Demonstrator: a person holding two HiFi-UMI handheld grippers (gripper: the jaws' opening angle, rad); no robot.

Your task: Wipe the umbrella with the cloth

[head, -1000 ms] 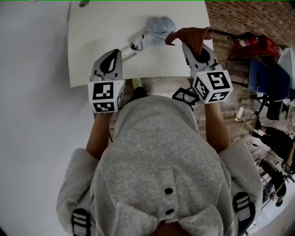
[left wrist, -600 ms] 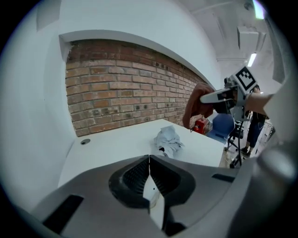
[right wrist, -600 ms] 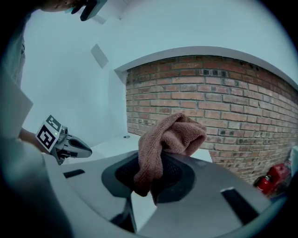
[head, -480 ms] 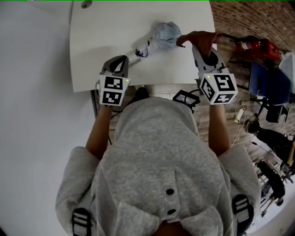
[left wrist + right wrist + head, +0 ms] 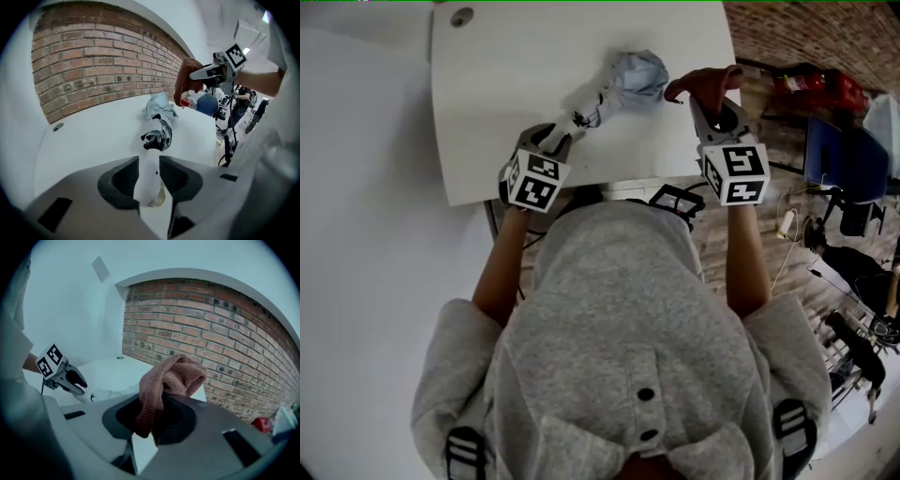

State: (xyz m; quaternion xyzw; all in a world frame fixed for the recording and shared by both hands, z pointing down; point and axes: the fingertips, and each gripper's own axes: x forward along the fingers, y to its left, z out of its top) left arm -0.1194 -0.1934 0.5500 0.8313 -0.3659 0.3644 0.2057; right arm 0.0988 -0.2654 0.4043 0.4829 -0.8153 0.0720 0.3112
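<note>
Folded umbrella [image 5: 619,84] lies on the white table [image 5: 497,66], pale blue canopy bunched, white handle [image 5: 564,122] towards me. My left gripper [image 5: 548,141] has dropped onto the handle, jaws opening around it, not yet pinching. My right gripper [image 5: 712,103] clamps the rust-brown cloth [image 5: 703,82] just beside the canopy, so I judge wiping can start once the handle is steadied

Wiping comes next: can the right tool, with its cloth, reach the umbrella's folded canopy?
Probably yes: the cloth in the right tool hangs beside the umbrella, only bare table between.
</note>
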